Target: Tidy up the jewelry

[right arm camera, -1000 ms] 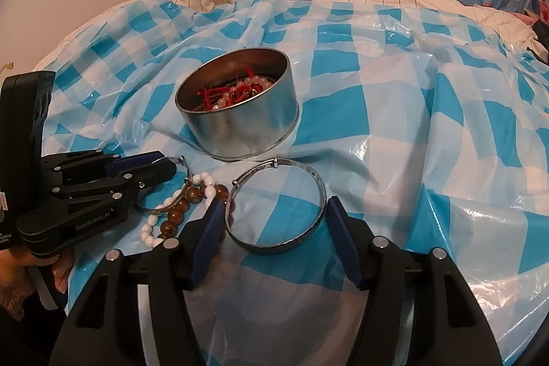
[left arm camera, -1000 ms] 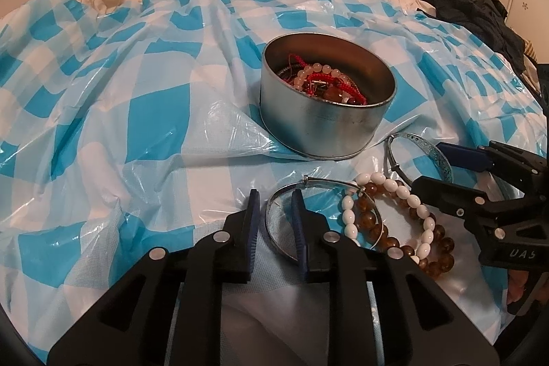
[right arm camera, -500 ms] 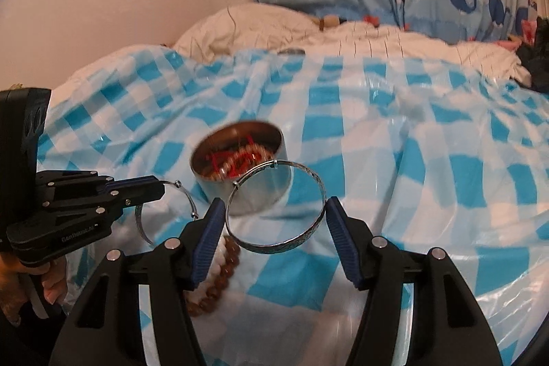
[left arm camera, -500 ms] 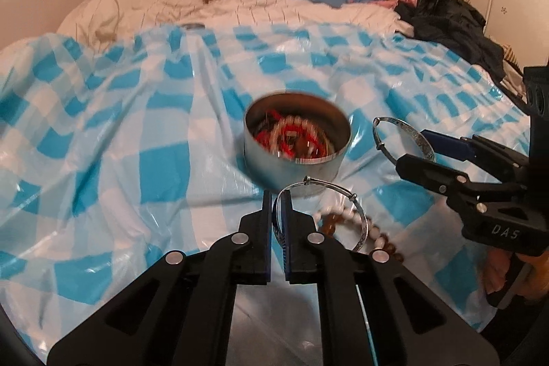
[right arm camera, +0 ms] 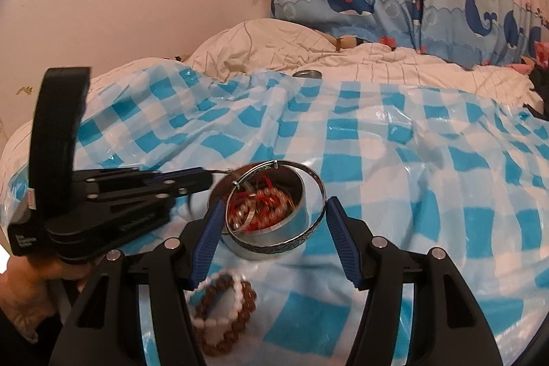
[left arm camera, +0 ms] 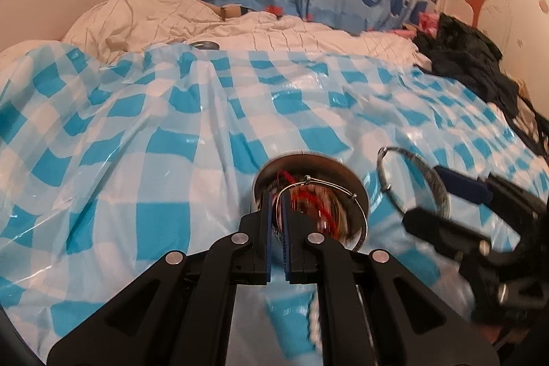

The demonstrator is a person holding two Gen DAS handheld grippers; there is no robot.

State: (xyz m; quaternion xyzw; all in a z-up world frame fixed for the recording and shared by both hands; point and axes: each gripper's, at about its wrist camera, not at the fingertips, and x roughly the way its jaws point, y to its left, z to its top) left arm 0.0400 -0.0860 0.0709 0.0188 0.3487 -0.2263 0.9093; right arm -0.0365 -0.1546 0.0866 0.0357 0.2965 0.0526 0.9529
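A round metal tin [right arm camera: 291,222] with red cord and bead jewelry inside sits on the blue checked plastic sheet [right arm camera: 394,167]. My left gripper [left arm camera: 277,211] is shut on a thin silver bangle [left arm camera: 343,191] and holds it over the tin [left arm camera: 353,180]. My right gripper [right arm camera: 274,228] is shut on a wider silver bangle [right arm camera: 302,237], gripped across its width, just above the tin. The left gripper also shows in the right wrist view [right arm camera: 202,177], and the right gripper in the left wrist view [left arm camera: 439,194]. A white and brown bead bracelet pair [right arm camera: 223,311] lies on the sheet below the right gripper.
The sheet covers a bed with a white duvet [left arm camera: 274,36] behind it. A small metal lid [right arm camera: 308,74] lies at the sheet's far edge. Dark clothes [left arm camera: 473,64] are heaped at the right. A whale-print curtain [right arm camera: 394,6] hangs at the back.
Both grippers have lifted their bangles off the sheet and moved them up and forward over the tin. The bead bracelets stayed on the sheet.
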